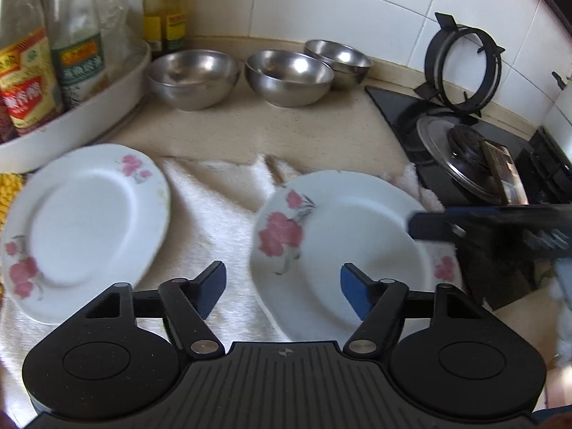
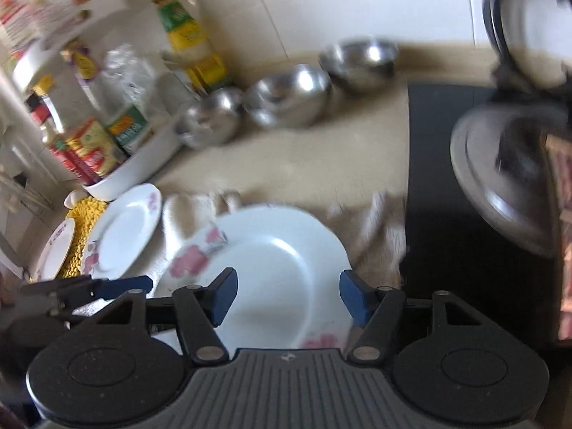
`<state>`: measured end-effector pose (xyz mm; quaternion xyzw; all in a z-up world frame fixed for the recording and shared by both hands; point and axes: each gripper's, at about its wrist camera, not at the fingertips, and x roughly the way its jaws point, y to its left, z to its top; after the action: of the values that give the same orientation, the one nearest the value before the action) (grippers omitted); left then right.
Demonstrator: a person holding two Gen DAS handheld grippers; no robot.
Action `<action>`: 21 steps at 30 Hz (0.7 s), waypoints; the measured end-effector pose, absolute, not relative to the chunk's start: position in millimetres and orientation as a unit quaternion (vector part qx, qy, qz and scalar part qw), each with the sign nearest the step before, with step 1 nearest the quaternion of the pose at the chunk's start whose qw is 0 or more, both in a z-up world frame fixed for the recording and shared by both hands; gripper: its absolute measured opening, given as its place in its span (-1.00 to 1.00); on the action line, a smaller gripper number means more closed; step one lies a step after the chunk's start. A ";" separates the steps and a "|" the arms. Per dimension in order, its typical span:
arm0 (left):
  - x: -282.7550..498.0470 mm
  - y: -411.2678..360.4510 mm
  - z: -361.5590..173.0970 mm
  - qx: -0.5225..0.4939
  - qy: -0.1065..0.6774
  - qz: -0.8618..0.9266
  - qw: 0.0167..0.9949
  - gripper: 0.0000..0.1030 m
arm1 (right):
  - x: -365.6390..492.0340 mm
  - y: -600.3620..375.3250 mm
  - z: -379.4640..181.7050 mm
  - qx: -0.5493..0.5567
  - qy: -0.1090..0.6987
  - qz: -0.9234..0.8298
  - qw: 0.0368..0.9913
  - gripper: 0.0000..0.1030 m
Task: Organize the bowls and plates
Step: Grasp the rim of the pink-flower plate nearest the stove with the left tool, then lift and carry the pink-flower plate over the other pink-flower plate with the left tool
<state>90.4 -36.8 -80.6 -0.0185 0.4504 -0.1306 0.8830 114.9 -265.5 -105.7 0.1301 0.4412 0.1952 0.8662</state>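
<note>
Here, left gripper (image 1: 283, 283) jaws apart over towel (image 1: 214, 214), right gripper (image 2: 288, 295) jaws apart (nothing clamped) above plate (image 2: 271, 261), bowls (image 1: 289, 75) at 12 o'clock.

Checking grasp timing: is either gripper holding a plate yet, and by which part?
Nothing is held: left gripper and right gripper stand open above the right plate.

Two hand-held grippers, black bodies with blue pads

Each gripper, the left gripper (image 1: 283, 286) and the right gripper (image 2: 288, 295), has a grey ribbed plate in the middle with a small star-like mark, two round black discs at the sides, and black link arms fixed by silver screws. The fingers (image 1: 213, 287) end in dark blue pads, perhaps rubber; the blur hides the texture.
</note>
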 end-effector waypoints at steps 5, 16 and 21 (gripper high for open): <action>94.9 -50.3 -96.3 -0.014 0.465 -0.151 0.872 0.61 | 110.1 -265.8 -99.1 0.127 0.417 0.191 0.880 0.49; 99.7 -37.5 -91.6 -0.013 0.464 -0.182 0.867 0.62 | 99.7 -248.6 -110.3 0.152 0.470 0.145 0.857 0.64; 93.4 -18.0 -81.1 -0.001 0.453 -0.191 0.871 0.65 | 90.9 -234.6 -104.1 0.120 0.468 0.158 0.861 0.63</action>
<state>93.4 -18.0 -81.1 -0.0012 0.4535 -0.1913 0.8705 90.9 -234.6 -104.1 0.1203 0.4678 0.1581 0.8612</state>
